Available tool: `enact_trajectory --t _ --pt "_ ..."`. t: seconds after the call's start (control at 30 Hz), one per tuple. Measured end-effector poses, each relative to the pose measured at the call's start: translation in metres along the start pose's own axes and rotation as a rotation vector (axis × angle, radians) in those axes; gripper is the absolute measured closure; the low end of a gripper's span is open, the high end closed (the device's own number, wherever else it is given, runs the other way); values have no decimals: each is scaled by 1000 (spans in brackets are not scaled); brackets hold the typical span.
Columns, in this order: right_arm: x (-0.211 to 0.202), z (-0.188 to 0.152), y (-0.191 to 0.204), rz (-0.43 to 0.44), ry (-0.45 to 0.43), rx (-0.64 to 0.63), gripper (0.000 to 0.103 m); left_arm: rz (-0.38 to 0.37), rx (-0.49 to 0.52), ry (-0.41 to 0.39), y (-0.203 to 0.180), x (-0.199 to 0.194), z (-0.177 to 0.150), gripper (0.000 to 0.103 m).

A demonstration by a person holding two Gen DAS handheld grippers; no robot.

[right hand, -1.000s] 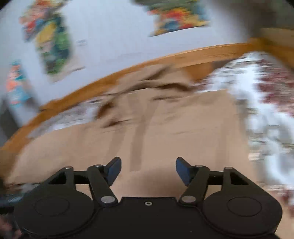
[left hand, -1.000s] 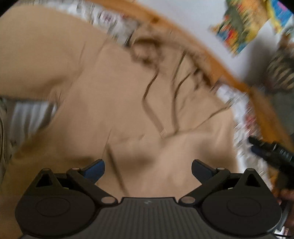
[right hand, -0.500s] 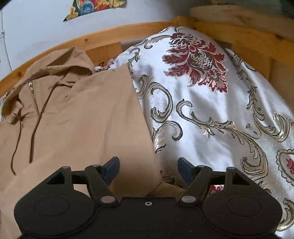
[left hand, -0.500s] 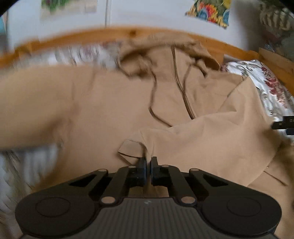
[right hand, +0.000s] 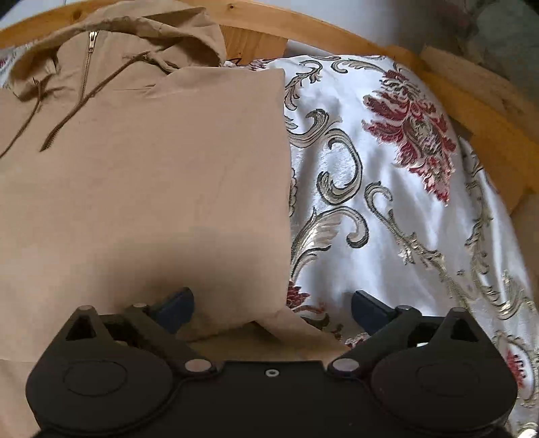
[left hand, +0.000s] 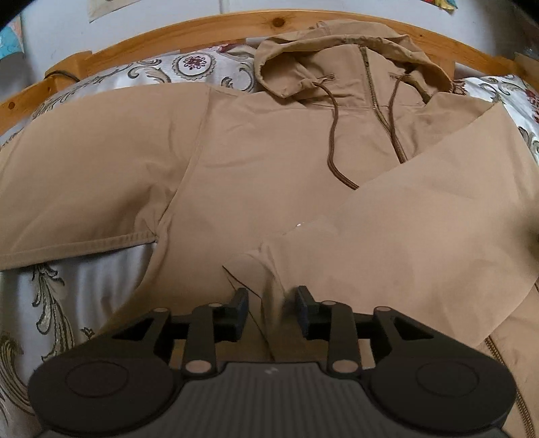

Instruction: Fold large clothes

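While our left gripper (left hand: 271,308) has just been opening around the folded sleeve cuff (left hand: 259,269) on the jacket (left hand: 262,161) spread over the bed (right hand: 387,202), our right gripper (right hand: 273,305) spreads wide; snagging cloth as we withdraw could undo the fold.

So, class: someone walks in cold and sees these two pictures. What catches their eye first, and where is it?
The big tan hooded jacket spread across the bed, hood against the wooden bed frame, one sleeve folded over its front. Next, the white bedspread with red flowers beside it. The left gripper has just been opening around the sleeve's cuff; the right gripper has opened wide over the jacket's edge.
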State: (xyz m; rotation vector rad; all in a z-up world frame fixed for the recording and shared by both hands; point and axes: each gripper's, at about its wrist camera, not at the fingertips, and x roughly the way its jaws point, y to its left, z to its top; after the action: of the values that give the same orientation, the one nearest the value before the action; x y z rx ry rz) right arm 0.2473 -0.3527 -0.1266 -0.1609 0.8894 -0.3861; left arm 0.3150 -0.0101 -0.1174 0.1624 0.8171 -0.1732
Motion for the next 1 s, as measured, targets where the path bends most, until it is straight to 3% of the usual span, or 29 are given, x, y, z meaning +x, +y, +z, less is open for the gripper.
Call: enact_trajectory --t 0.07,0.13,0.23,0.4,0.5,0.6,0.7,0.8,0.87,1.0 --pt "-1 1 1 -15 10 -18 2 17 -25 20 4 1 5 33" --pt "-5 3 2 -31 38 -23 2 52 -28 47 9 0 9 20" --pt "-21 11 6 -32 65 7 2 99 -10 58 10 -6 11 19" --pt "-73 23 11 86 -53 74 1 179 -40 -25 25 -40 21 12" --pt "-98 21 16 80 -112 11 1 231 -96 -93 54 -79 28 11" --pt "-116 12 16 83 -110 -6 1 289 -179 -177 96 -127 28 4" --pt "-132 3 13 167 -107 53 1 430 -218 -294 139 -169 19 1" --pt "-141 -1 18 260 -116 97 1 610 -105 -368 171 -184 8 1" --pt "-144 -3 29 305 -130 74 1 732 -6 -374 189 -180 6 7" --pt "-136 -4 45 308 -125 10 1 801 102 -367 206 -168 18 12"
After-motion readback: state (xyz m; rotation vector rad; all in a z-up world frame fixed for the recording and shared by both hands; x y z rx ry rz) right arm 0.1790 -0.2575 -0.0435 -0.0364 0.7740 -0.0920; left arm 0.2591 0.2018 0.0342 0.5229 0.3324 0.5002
